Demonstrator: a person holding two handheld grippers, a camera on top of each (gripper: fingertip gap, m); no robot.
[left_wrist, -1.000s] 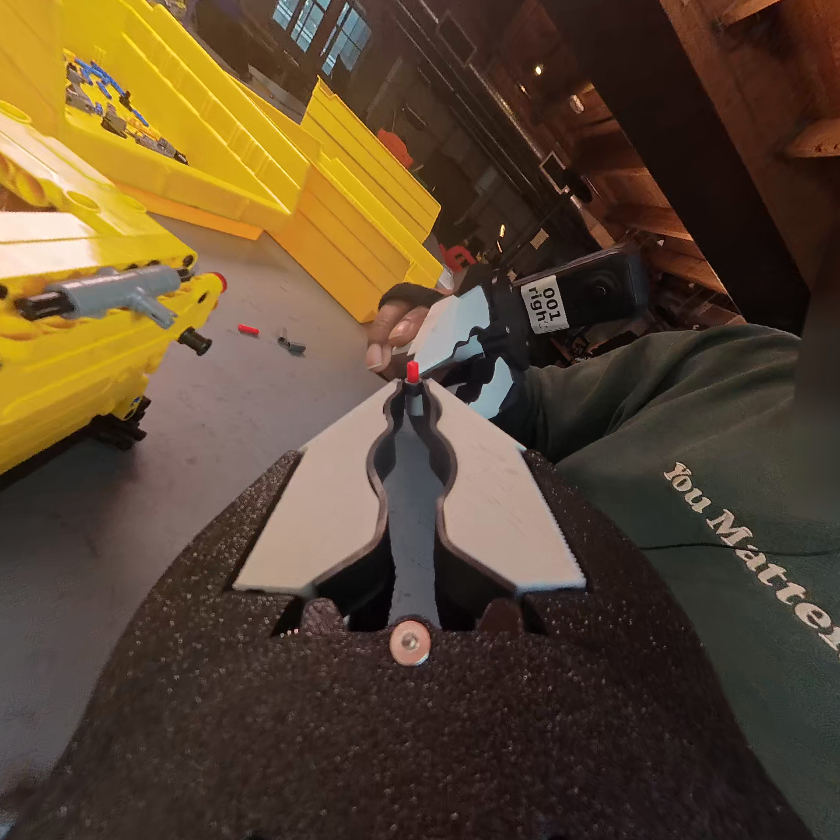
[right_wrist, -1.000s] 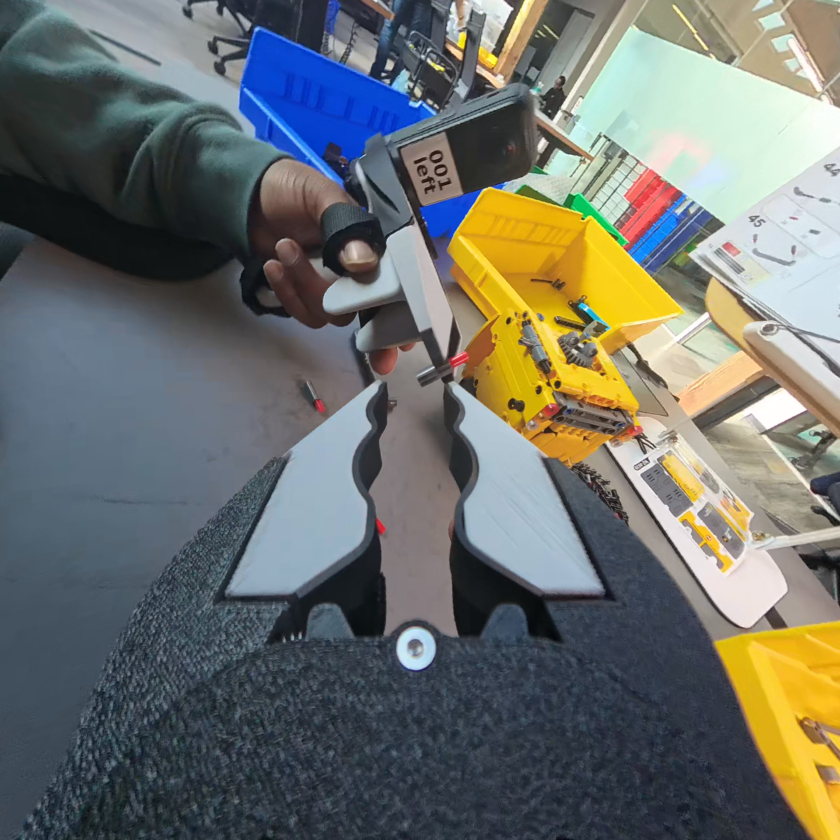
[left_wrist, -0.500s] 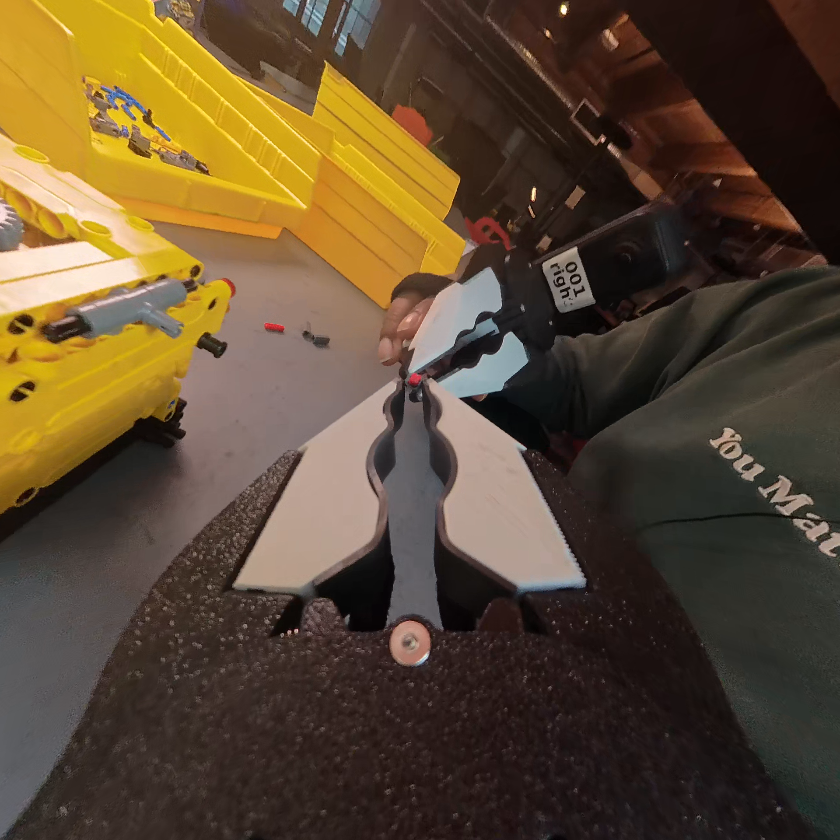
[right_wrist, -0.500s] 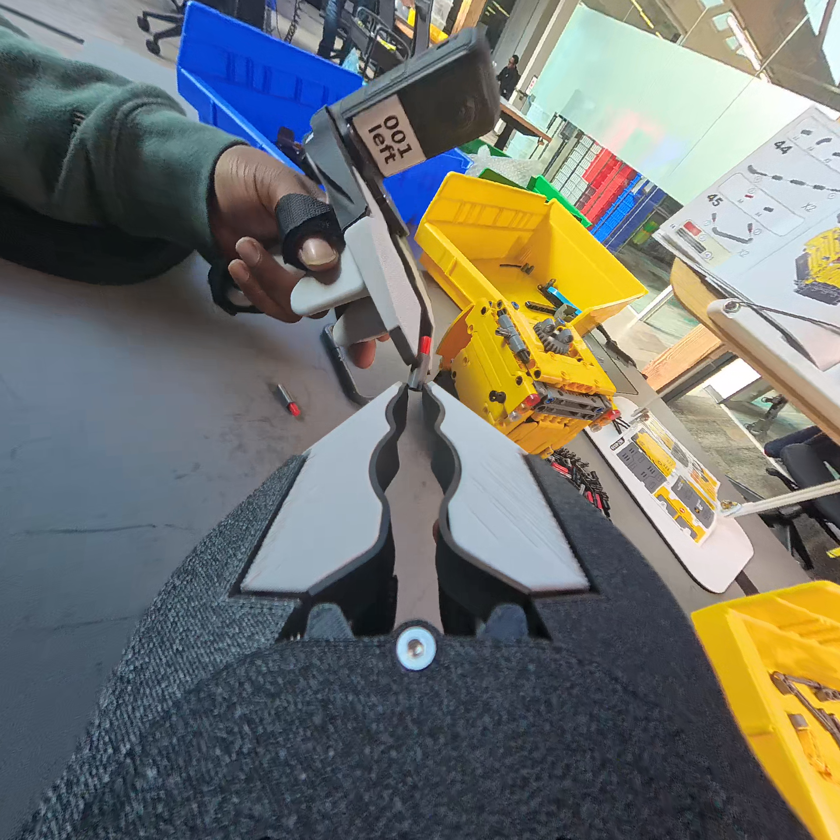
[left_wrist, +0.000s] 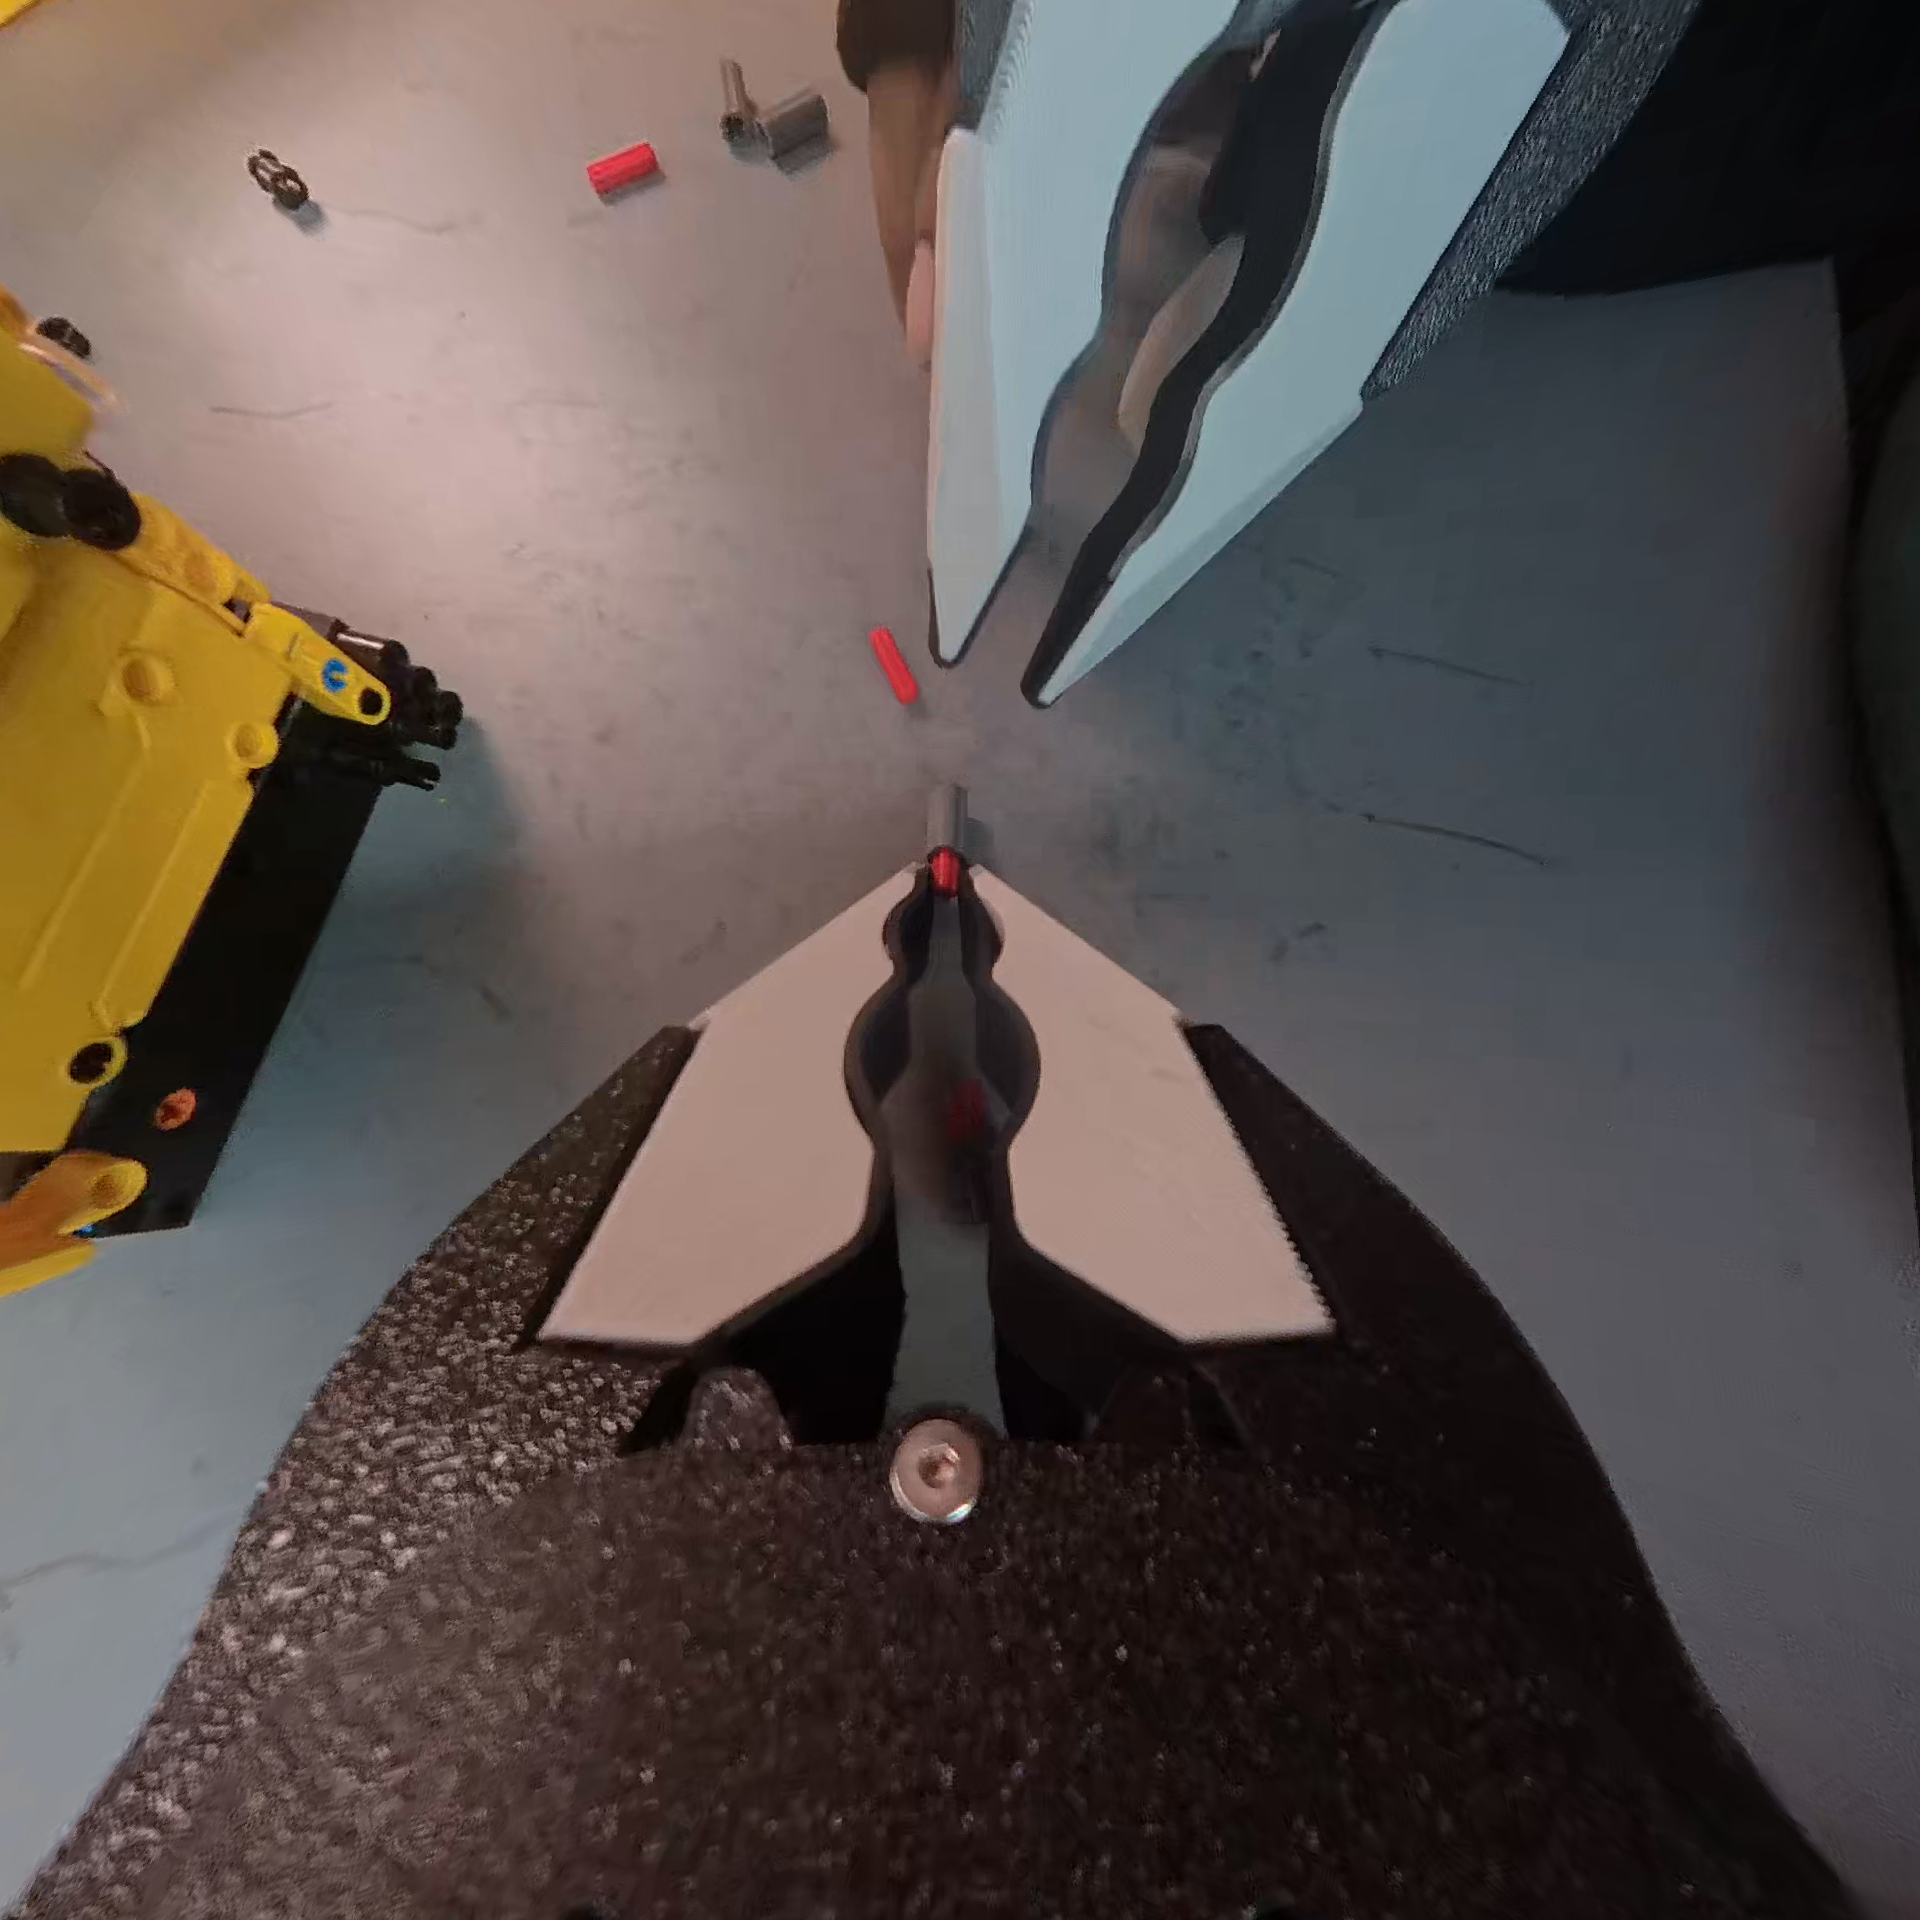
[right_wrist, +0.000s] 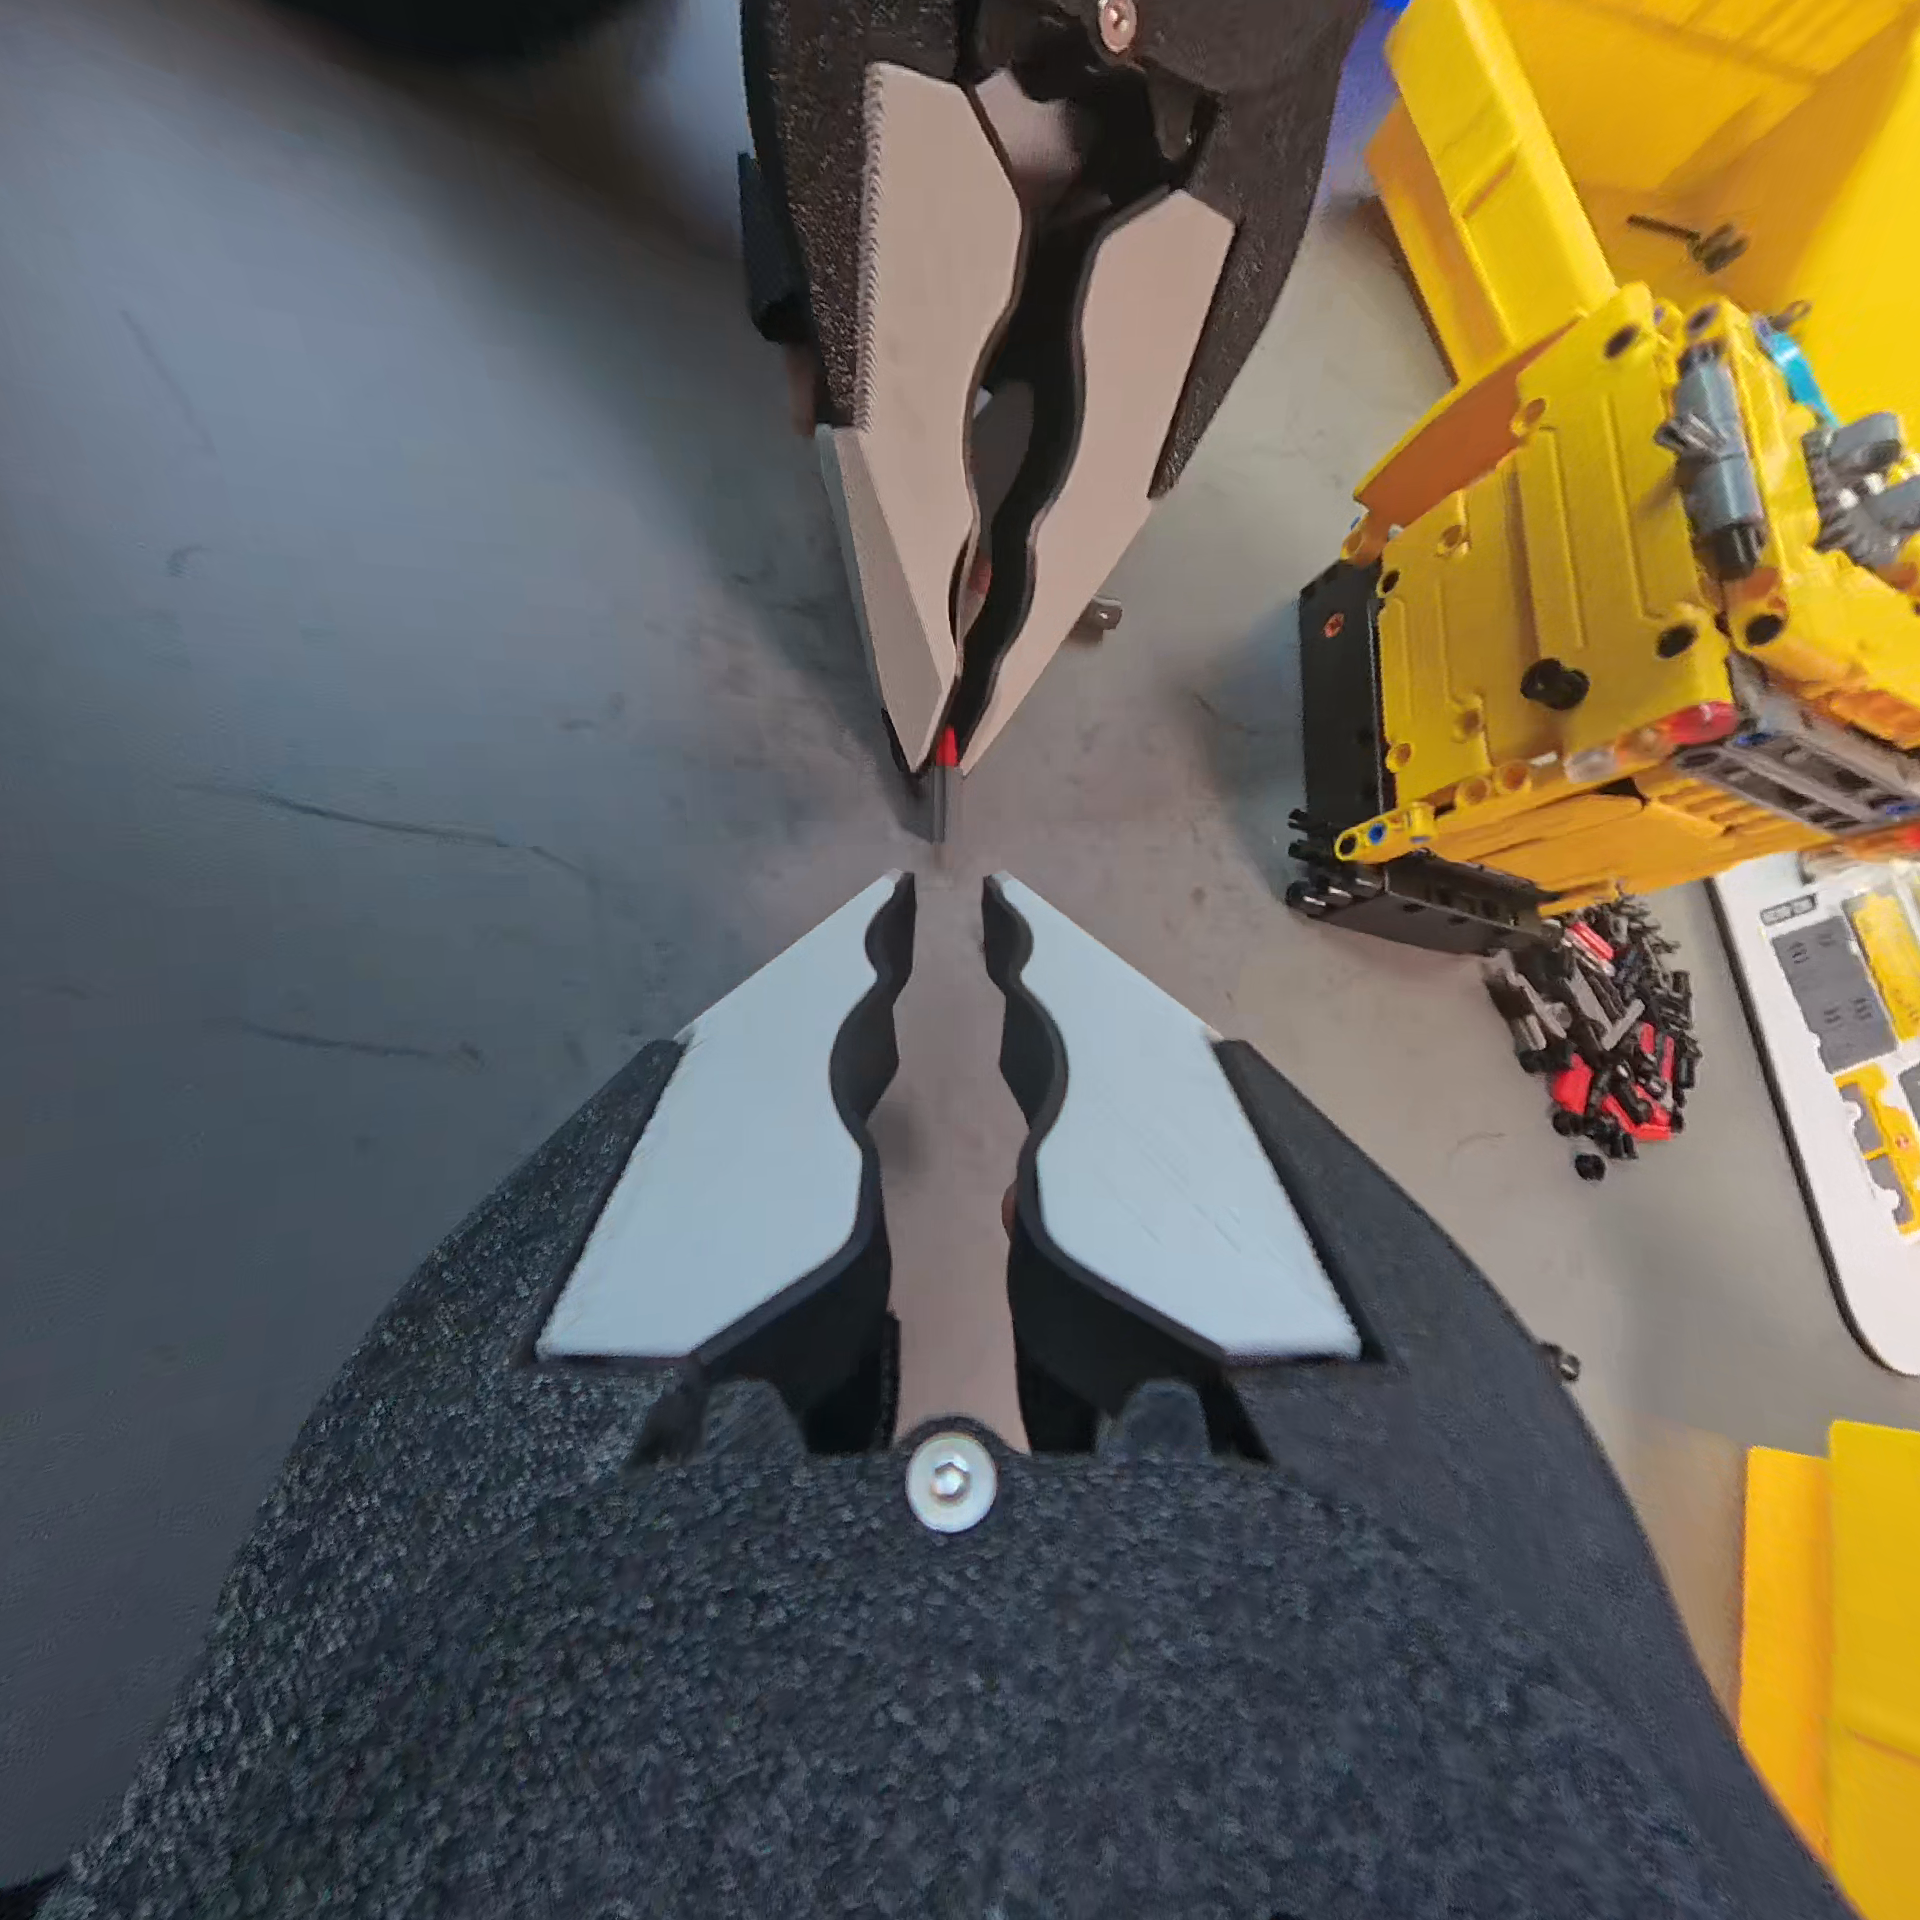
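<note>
My left tongs (left_wrist: 943, 883) are clamped on a small grey-and-red pin (left_wrist: 947, 831), gripping it by its red end, right at the tips in the middle of the left wrist view. The grey shank sticks out past the tips. The pin's long axis runs along the line of those tongs, grey end forward and pointing up the frame toward the tips of my right tongs (right_wrist: 948, 883). In the right wrist view the left tongs come down from the top edge and the pin points straight down at the gap of the right ones. That pair stands apart with nothing between the fingers. The grey tip stops just short of the gap, near it but not inside it. Both pairs hang low over the grey worktop (left_wrist: 623, 468), and I cannot tell whether the pin touches it. A loose red pin (left_wrist: 894, 665) lies flat just beside the right tips. Another red piece (left_wrist: 623, 168) and some grey connectors (left_wrist: 774, 116) lie near the top edge. A yellow brick-built vehicle model (right_wrist: 1558, 623) sits at the right of the right wrist view, with a heap of black and red pins (right_wrist: 1600, 1039) and a printed sheet (right_wrist: 1829, 1039) below it
</note>
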